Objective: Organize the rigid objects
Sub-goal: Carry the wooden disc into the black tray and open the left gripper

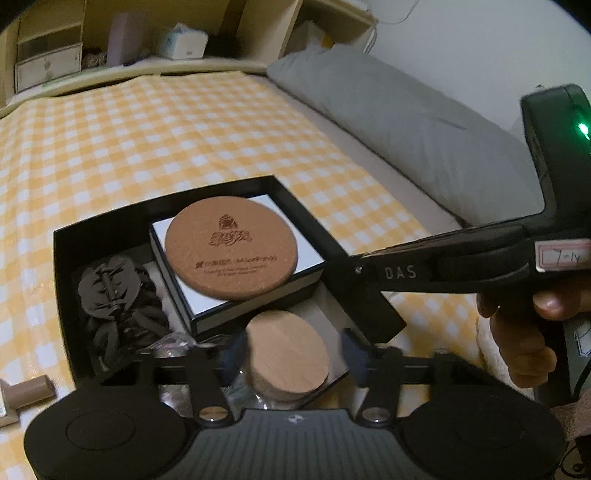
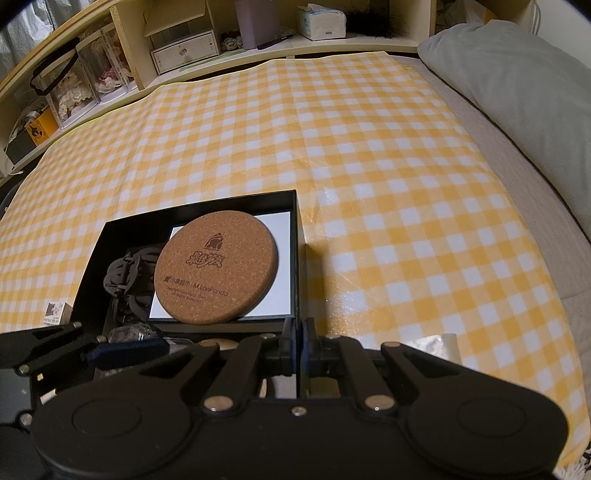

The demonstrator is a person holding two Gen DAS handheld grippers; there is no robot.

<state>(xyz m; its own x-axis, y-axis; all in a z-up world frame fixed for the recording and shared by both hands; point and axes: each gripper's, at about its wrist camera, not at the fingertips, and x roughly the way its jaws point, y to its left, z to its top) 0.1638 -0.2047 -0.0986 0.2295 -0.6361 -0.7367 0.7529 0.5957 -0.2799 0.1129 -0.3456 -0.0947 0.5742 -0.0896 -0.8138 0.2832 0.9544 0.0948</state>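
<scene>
A black open box sits on the yellow checked cloth. Inside, a cork coaster lies on a white-topped flat box. A bundle of dark cords fills the left side. At the box's near end is a glass jar with a round wooden lid. My left gripper straddles that lid, with a small gap showing at the right pad. My right gripper is shut on the box's right wall, and it also appears in the left wrist view, held by a hand.
A brown block and a small printed carton lie on the cloth left of the box. A grey pillow runs along the right. Shelves with a tissue box stand behind. A white object lies near right.
</scene>
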